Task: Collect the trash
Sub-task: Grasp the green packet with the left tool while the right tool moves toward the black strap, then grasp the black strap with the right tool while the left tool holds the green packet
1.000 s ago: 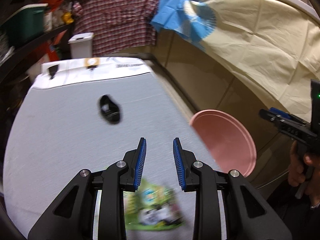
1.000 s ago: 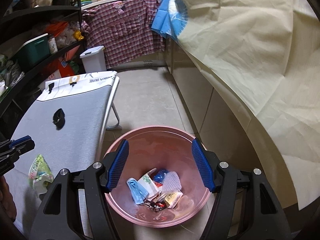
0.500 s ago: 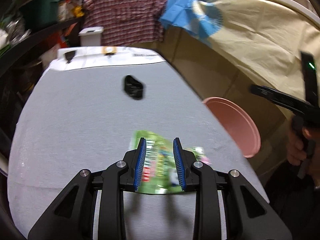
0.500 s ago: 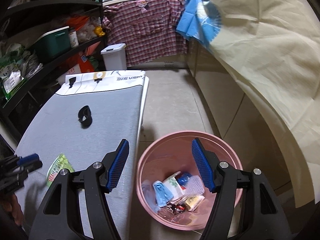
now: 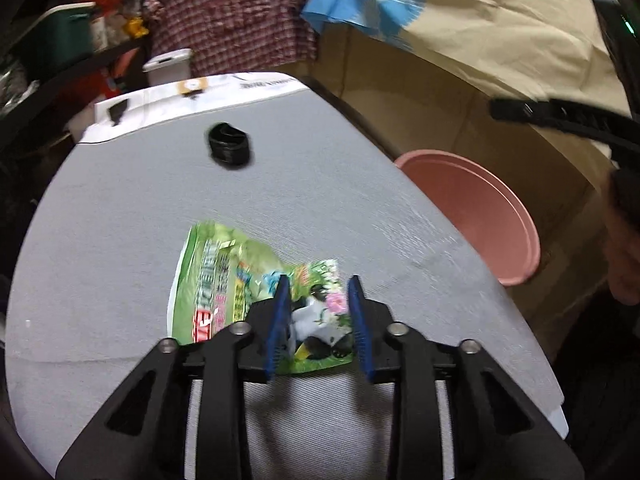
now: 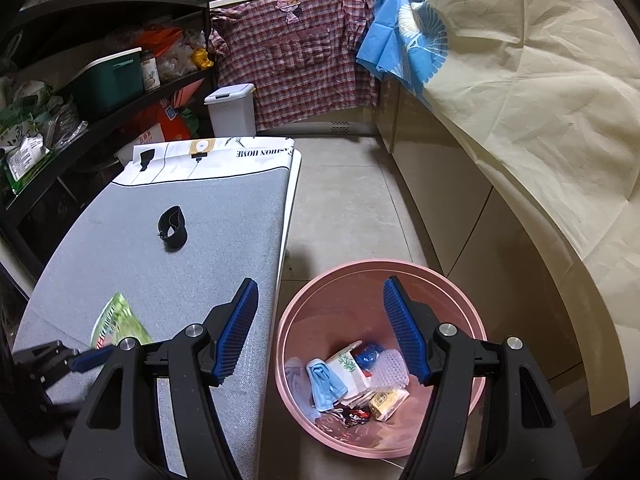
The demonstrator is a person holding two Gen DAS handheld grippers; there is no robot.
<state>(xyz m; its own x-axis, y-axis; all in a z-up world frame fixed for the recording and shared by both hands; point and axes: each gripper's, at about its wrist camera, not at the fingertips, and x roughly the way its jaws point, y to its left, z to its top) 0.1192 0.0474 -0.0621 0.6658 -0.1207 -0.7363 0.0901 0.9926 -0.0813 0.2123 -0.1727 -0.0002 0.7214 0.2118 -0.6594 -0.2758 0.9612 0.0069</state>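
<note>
- Left gripper (image 5: 316,300): jaws closing, the near right end of the green wrapper (image 5: 224,280) between them; pads not yet seen pressing.
- Advice: pinch the raised crumpled edge rather than scrape the grey tabletop (image 5: 120,208); confirm hold before lifting.
- Right gripper (image 6: 320,324): jaws apart, empty, above the pink bin (image 6: 468,312).
- Right view alone shows the bin's collected trash; the left view shows the wrapper's full face.
- Black band (image 5: 229,146) lies far, well apart.
</note>
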